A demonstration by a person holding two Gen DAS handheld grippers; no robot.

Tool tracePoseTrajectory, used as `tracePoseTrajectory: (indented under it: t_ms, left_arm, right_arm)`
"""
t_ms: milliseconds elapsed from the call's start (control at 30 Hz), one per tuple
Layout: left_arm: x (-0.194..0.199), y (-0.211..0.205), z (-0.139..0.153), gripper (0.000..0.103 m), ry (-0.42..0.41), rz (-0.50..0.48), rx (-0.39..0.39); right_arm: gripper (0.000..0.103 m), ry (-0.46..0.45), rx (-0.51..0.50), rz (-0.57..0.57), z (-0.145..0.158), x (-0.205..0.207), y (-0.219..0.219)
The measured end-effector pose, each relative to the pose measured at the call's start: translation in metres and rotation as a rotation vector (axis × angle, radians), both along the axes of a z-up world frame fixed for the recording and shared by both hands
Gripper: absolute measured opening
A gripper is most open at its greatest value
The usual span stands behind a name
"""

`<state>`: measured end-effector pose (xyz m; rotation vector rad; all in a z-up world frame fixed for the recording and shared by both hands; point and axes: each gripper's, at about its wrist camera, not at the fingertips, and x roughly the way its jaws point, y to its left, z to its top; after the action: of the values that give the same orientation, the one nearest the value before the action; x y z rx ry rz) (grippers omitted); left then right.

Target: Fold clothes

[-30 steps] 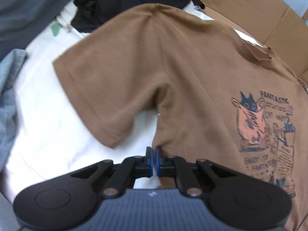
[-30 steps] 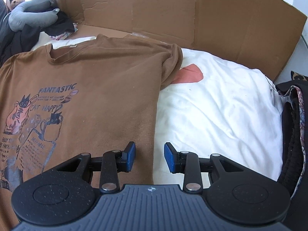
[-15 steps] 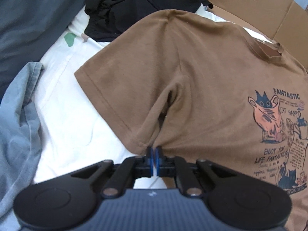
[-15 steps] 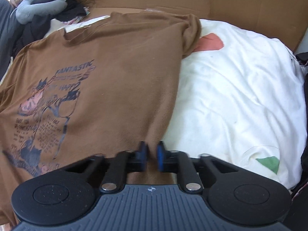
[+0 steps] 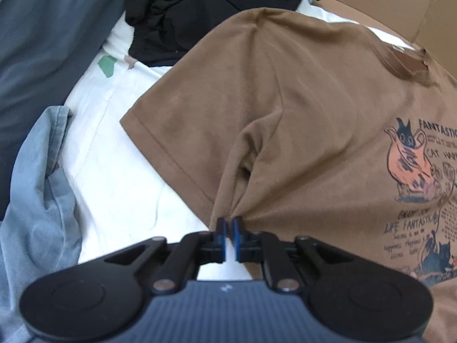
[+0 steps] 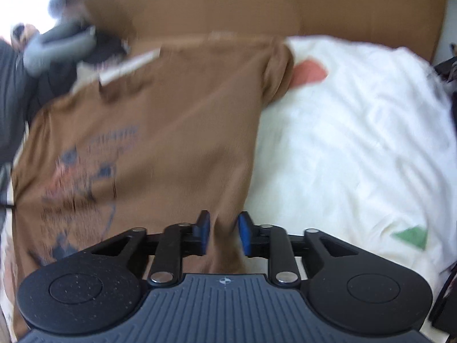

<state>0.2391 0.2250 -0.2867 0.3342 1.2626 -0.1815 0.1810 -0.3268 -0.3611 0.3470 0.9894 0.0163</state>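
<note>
Your left tongs [image 5: 228, 230] pinch the brown T-shirt [image 5: 308, 120] under its sleeve, lower centre. Your right tongs [image 6: 221, 230] gape astride its side edge; view blurred.

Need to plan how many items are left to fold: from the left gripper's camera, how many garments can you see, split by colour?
Brown: 1, the printed T-shirt, pinched at its side edge by the left gripper.
Black: 1, a crumpled garment at the top.
Light blue-grey: 1, a denim-like piece at the left.
Dark grey-blue: 1, fabric at the upper left; garment or not, unclear.
Total: 4
</note>
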Motion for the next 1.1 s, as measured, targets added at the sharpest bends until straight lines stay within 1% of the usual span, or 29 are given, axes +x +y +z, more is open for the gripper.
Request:
tracePoseTrajectory:
  t_ms: [67,167,333,467,533,633,733,800,933,1100]
  left_arm:
    - [-0.004,-0.004,0.004,0.012,-0.005,-0.025,0.020]
    - [-0.007,-0.013,0.013,0.012,-0.021,-0.044,0.028]
    - [-0.012,-0.028,0.028,0.012,-0.051,-0.073,0.037]
    - [-0.015,-0.041,0.040,0.012,-0.074,-0.094,0.039]
    - [-0.014,-0.050,0.038,0.012,-0.084,-0.099,0.019]
    - [-0.014,-0.067,0.025,0.012,-0.096,-0.118,-0.012]
    - [-0.009,-0.087,0.014,0.012,-0.101,-0.129,-0.058]
    - [-0.003,-0.104,0.008,0.012,-0.094,-0.155,-0.086]
    - [0.006,-0.144,0.002,0.012,-0.094,-0.262,-0.135]
    - [0.017,-0.193,-0.008,0.012,-0.066,-0.367,-0.192]
  right_arm:
    - [0.029,-0.044,-0.029,-0.022,0.005,0.003,-0.006]
    - [0.028,-0.092,-0.055,-0.069,0.009,0.012,-0.017]
    - [0.029,-0.114,-0.088,-0.112,-0.001,0.031,-0.032]
    - [0.029,-0.120,-0.073,-0.110,-0.011,0.045,-0.036]
    - [0.029,-0.125,-0.061,-0.110,-0.016,0.050,-0.037]
    - [0.029,-0.141,-0.023,-0.108,-0.020,0.055,-0.038]
    - [0.032,-0.131,0.000,-0.117,-0.026,0.062,-0.042]
    - [0.040,-0.132,0.010,-0.127,-0.030,0.068,-0.043]
    - [0.040,-0.129,0.020,-0.138,-0.036,0.079,-0.042]
    - [0.042,-0.138,0.007,-0.122,-0.038,0.093,-0.036]
